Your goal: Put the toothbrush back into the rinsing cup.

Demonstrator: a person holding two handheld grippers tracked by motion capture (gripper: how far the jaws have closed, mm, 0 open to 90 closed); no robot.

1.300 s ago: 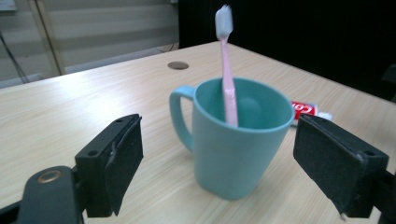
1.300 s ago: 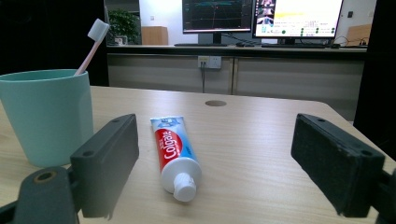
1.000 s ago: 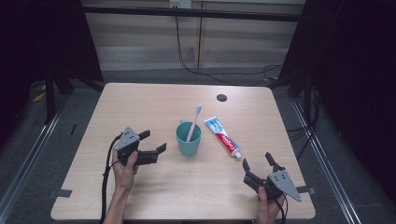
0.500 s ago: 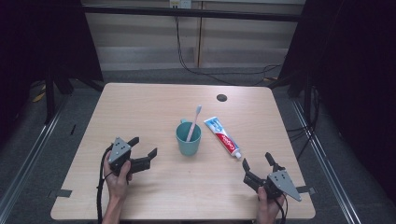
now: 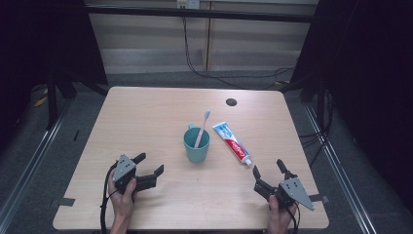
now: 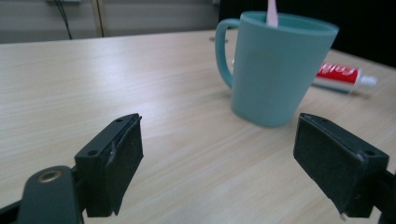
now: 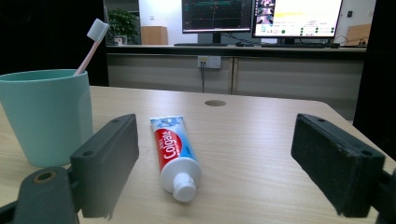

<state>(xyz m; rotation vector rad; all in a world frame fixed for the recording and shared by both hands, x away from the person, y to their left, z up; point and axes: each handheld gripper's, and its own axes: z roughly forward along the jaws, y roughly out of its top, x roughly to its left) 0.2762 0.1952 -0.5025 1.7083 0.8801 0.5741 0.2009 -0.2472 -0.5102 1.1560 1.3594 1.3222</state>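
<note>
A teal mug (image 5: 197, 145) stands upright mid-table with a pink toothbrush (image 5: 201, 127) leaning in it. A red, white and blue toothpaste tube (image 5: 232, 142) lies flat just right of the mug, cap toward me. My left gripper (image 5: 149, 164) rests near the front left, open and empty, its jaws pointing at the mug (image 6: 275, 65). My right gripper (image 5: 269, 170) sits at the front right, open and empty, facing the tube (image 7: 173, 149) with the mug (image 7: 46, 114) to its left.
The wooden table (image 5: 146, 117) has a dark cable hole (image 5: 231, 102) at the back right. Cables hang behind the far edge. Monitors (image 7: 261, 16) stand on a counter beyond the table. Dark curtains flank both sides.
My left gripper has drawn back toward the front left edge of the table, away from the mug. The right gripper has stayed in place.
</note>
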